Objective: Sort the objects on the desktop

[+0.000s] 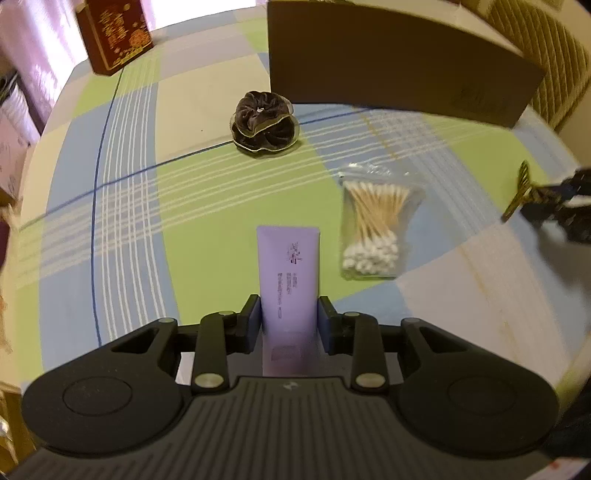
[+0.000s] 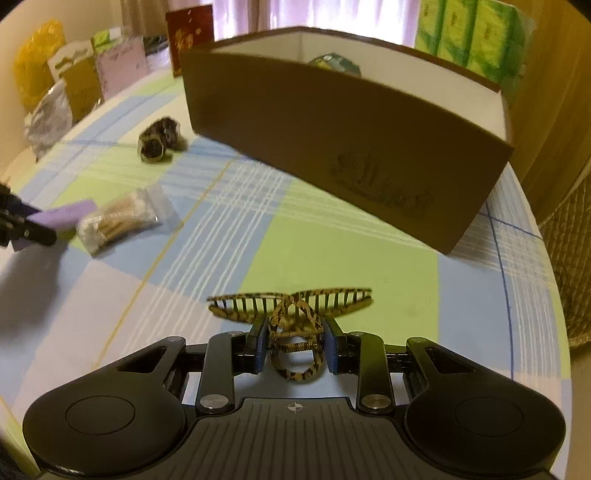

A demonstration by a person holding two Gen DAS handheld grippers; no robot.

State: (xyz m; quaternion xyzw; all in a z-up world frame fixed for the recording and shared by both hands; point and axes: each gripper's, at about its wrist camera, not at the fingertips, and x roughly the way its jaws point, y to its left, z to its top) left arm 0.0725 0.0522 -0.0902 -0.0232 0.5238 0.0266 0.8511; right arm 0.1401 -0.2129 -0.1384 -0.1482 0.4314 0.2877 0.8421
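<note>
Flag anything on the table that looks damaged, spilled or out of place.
Nothing stands out. The cotton swabs are sealed in their bag, the scrunchie sits intact, and the brown box stands upright.

Ahead of you the brown box blocks the upper right; bare tabletop lies open mid-frame, the cotton-swab bag at left.

purple tube: dark print runs along its length, a small emblem above lines of characters; too blurred to read.
brown box, behind the tube: a dark embossed mark on its front wall near the right end, not legible.
red box, far left of the brown box: gold ornamental characters, unreadable.
green cartons, behind the brown box: print too small to tell.
</note>
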